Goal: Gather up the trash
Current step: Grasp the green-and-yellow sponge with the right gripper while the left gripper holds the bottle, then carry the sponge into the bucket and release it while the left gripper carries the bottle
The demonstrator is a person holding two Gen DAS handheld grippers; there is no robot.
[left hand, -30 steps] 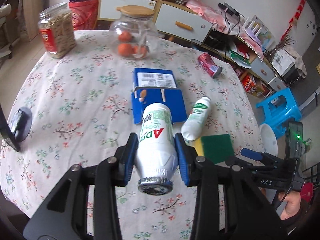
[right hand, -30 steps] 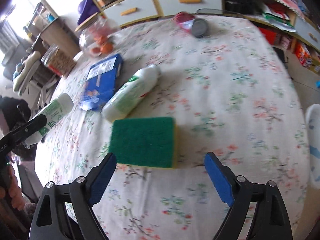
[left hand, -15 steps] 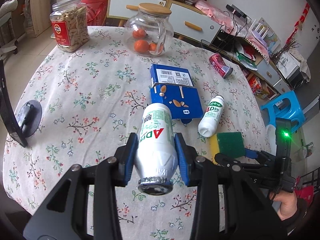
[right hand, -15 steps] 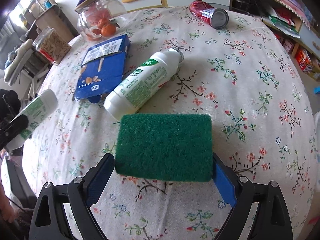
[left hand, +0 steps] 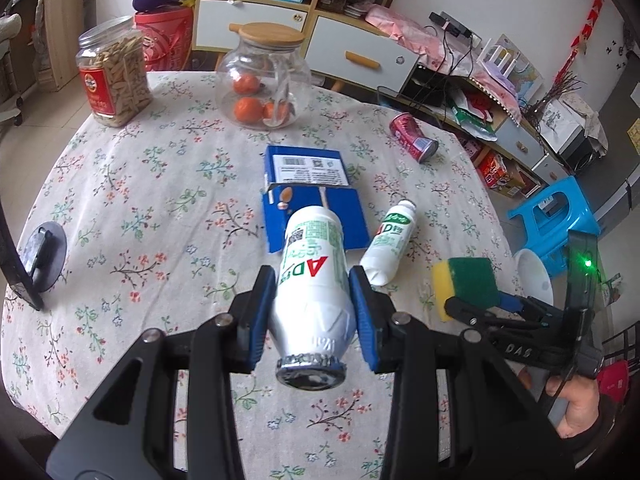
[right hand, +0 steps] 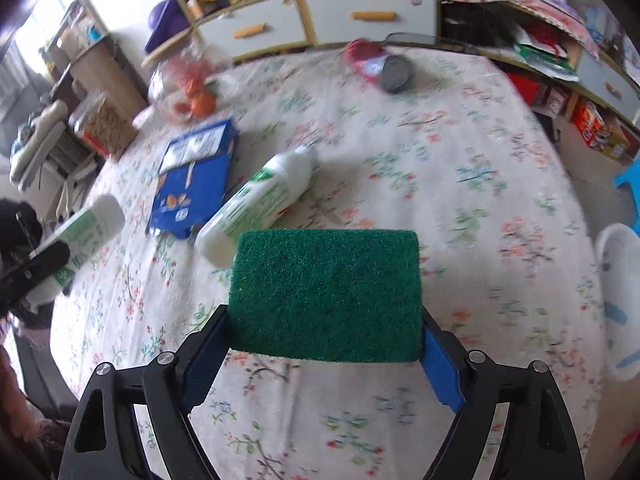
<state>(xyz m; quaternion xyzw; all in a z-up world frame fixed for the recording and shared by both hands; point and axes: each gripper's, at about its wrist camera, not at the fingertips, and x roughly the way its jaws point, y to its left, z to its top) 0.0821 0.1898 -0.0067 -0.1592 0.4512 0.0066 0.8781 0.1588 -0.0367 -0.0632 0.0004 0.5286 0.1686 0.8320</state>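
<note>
My left gripper (left hand: 312, 276) is shut on a white bottle with green print (left hand: 314, 240), held tilted above the floral tablecloth (left hand: 160, 208), its foil mouth towards the camera. My right gripper (right hand: 323, 320) is closing on a green and yellow sponge (right hand: 326, 292) that sits between its blue pads. In the left wrist view the sponge (left hand: 470, 280) hangs clear of the table in that gripper (left hand: 476, 304). A second white bottle (right hand: 260, 204) lies on its side beside a flattened blue carton (right hand: 194, 184). A red can (left hand: 412, 142) lies farther back on the right.
A glass jar of oranges (left hand: 264, 80) and a jar of snacks (left hand: 114, 76) stand at the table's far side. A black disc stand (left hand: 42, 256) sits at the left edge. Off the right edge are a white bin (left hand: 534, 272) and a blue stool (left hand: 556, 216).
The right gripper came down around the sponge, its jaws narrowed on it, and the sponge rose off the cloth. The left gripper kept its hold on the bottle.
</note>
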